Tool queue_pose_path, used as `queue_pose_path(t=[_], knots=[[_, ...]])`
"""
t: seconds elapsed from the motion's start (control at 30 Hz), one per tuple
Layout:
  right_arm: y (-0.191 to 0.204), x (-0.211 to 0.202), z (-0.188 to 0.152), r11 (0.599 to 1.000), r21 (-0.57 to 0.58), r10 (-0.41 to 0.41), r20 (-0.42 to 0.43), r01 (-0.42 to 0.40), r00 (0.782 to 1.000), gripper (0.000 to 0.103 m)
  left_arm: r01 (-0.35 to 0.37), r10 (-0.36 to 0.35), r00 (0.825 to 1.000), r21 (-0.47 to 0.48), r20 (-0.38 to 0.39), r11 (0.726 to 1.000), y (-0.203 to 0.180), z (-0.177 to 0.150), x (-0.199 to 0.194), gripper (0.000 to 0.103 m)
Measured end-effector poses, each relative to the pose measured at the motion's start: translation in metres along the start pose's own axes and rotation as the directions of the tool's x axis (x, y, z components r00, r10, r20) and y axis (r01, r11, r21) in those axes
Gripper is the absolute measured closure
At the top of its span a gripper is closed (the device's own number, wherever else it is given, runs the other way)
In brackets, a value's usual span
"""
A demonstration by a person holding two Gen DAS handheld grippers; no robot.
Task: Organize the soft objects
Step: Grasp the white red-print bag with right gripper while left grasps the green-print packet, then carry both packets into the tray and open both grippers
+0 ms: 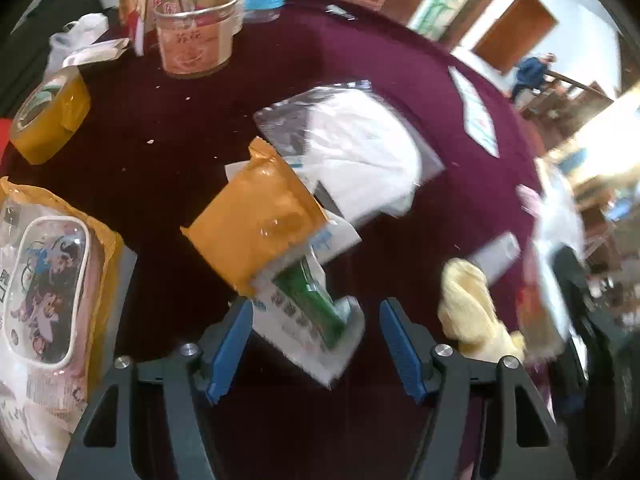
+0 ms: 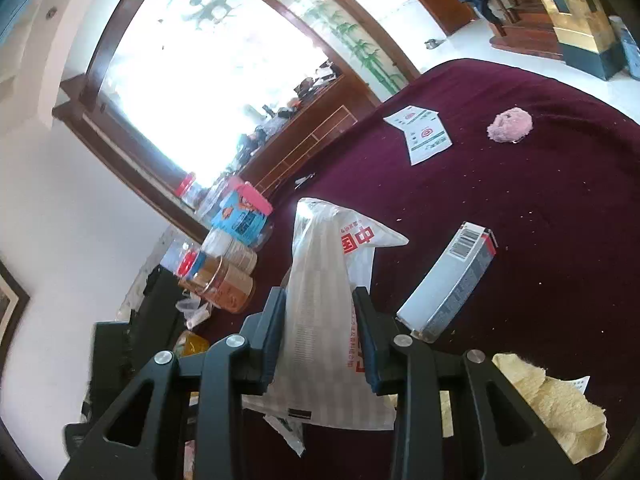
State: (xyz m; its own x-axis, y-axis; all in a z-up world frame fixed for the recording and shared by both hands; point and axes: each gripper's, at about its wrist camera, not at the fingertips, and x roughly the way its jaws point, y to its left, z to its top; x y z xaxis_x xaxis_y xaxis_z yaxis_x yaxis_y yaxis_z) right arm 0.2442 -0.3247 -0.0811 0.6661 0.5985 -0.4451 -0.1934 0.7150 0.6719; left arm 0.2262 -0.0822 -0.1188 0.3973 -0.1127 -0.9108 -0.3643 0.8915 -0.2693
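Maroon cloth covers the bench (image 2: 540, 240), where the right gripper (image 2: 320, 340) pinches a white plastic bag (image 2: 320, 280) while the left gripper (image 1: 316, 344) hangs wide apart above an orange packet (image 1: 256, 220).

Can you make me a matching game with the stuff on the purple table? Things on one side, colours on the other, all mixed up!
Things:
1. fluffy ball
2. tape roll
3. crumpled cloth
4. long box

Colours:
A. pale yellow
B. grey and white
C. pink
D. amber

Pairs: 1-C, 2-D, 3-A, 4-B
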Motion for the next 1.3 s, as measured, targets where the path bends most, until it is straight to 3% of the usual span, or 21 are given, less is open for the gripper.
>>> queue_pose_path(t=[0.1,0.17,0.23,0.27,0.37,0.67,0.8,0.93,1.0,1.1,1.23,1.3], knots=[[-0.003,0.004,-0.001,1.000,0.009,-0.003,-0.006,0.003,1.000,0.070,-0.040,0.040,0.999,0.012,-0.009,0.999,-0.007,0.005,0.016,0.034],[-0.002,0.006,-0.003,1.000,0.002,-0.009,-0.011,0.009,1.000,0.070,-0.069,0.069,0.997,-0.003,-0.047,0.998,-0.006,0.004,0.030,0.043],[0.000,0.006,-0.005,1.000,-0.010,-0.006,-0.010,0.006,1.000,0.070,-0.108,0.108,0.994,-0.008,-0.027,0.994,-0.003,0.001,0.032,0.059],[0.001,0.008,-0.006,1.000,-0.019,-0.012,-0.012,0.012,1.000,0.070,-0.127,0.127,0.992,-0.003,-0.016,0.992,-0.002,0.000,0.030,0.079],[0.003,0.012,-0.011,1.000,-0.013,0.013,-0.047,-0.014,0.999,0.070,-0.102,0.102,0.995,-0.018,-0.019,0.995,0.007,-0.014,0.020,0.089],[0.030,0.018,-0.023,0.985,-0.157,0.061,-0.079,-0.072,0.995,0.070,0.057,-0.058,0.998,0.043,0.027,0.997,0.045,-0.083,-0.035,0.091],[0.045,0.019,-0.039,0.961,-0.244,0.107,-0.108,-0.130,0.988,0.070,0.173,-0.178,0.980,0.062,0.090,0.983,0.072,-0.110,-0.088,0.091],[0.064,-0.007,-0.059,0.961,-0.239,0.119,-0.091,-0.138,0.989,0.070,0.207,-0.219,0.959,0.085,0.179,0.975,0.101,-0.130,-0.132,0.091],[0.081,-0.030,-0.079,0.955,-0.206,0.196,-0.098,-0.213,0.976,0.070,0.207,-0.218,0.951,0.074,0.217,0.975,0.123,-0.140,-0.151,0.091],[0.125,-0.051,-0.115,0.925,-0.259,0.249,-0.139,-0.278,0.958,0.070,0.221,-0.221,0.941,0.029,0.256,0.975,0.160,-0.145,-0.170,0.091],[0.177,-0.050,-0.169,0.873,-0.288,0.316,-0.283,-0.394,0.906,0.070,0.202,-0.184,0.937,-0.029,0.297,0.979,0.207,-0.147,-0.182,0.091],[0.198,-0.042,-0.196,0.850,-0.324,0.300,-0.350,-0.415,0.887,0.070,0.204,-0.171,0.936,-0.077,0.307,0.976,0.232,-0.147,-0.184,0.091]])
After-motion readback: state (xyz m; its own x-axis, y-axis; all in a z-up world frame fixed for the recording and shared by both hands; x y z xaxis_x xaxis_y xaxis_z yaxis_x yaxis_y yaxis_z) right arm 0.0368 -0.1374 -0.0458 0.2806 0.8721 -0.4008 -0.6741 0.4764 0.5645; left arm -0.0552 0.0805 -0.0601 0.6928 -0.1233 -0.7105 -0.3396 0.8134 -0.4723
